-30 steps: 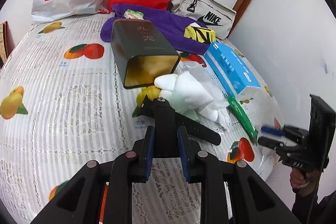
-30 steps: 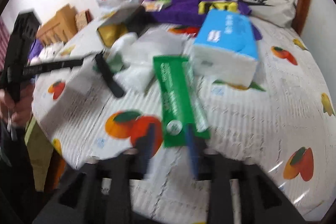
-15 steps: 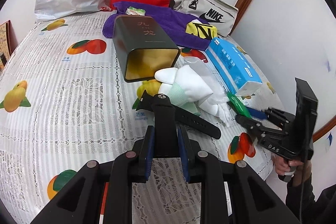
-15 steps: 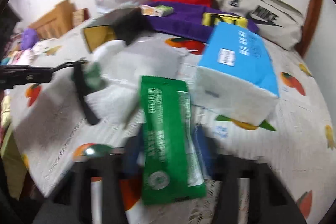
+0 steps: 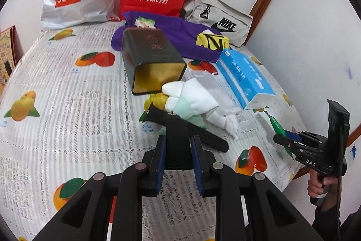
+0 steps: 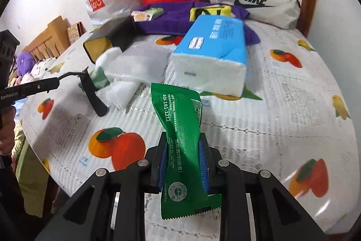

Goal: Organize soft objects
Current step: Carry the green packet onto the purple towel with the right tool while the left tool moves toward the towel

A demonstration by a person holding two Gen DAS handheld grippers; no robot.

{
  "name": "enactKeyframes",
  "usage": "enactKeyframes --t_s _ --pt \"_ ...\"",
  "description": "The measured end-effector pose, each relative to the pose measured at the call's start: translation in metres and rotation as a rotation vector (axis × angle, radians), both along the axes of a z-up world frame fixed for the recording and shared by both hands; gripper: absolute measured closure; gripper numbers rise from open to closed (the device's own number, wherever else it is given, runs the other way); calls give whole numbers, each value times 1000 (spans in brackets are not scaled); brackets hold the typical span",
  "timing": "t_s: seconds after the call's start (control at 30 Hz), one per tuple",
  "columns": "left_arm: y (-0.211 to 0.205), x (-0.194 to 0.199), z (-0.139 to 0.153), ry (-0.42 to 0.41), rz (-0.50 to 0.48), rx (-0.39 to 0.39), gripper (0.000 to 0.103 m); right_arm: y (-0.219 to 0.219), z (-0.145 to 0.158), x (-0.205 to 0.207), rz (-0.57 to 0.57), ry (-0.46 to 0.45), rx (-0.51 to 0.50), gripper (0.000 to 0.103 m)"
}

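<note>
The green packet (image 6: 183,146) sits upright between the jaws of the right gripper (image 6: 183,164), which are closing on its lower half; the pads already pinch it, and its top edge leans toward the blue tissue pack (image 6: 212,53) just beyond. Judged from this, the step in hand is securing the packet before carrying it off: the grip looks best kept on the packet's middle, firm but not crushing, since the film is slick and could slide out if lifted by a corner. The lift should clear the tissue pack's near end. To the tissue pack's left lie the white socks (image 5: 191,103) and a clear plastic sleeve (image 6: 142,62), with a dark open tin (image 5: 153,60) behind them. The left gripper (image 5: 178,150) stands narrow, clamped on a black strap (image 5: 180,128) that rests against the socks on the fruit-patterned table (image 6: 282,119).
</note>
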State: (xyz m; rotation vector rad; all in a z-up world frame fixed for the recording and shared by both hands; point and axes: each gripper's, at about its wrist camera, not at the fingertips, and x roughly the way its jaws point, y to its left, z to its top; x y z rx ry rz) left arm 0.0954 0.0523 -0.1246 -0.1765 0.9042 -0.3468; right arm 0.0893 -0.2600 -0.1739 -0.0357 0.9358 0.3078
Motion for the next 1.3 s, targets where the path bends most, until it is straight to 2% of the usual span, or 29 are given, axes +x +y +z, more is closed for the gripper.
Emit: enactKeyframes --t_s 0.4,0.67,0.97,1.3 --pt "-8 4 41 -39 -20 1 82 -2 45 1 10 -55 27 78" --pt "-13 26 65 -59 -31 11 82 2 70 21 30 -82 34 78" --pt "-19 63 85 -85 -38 21 82 4 88 70 40 -110 46 78" --pt "-24 128 94 -107 -42 26 82 10 93 140 32 -131 52 78"
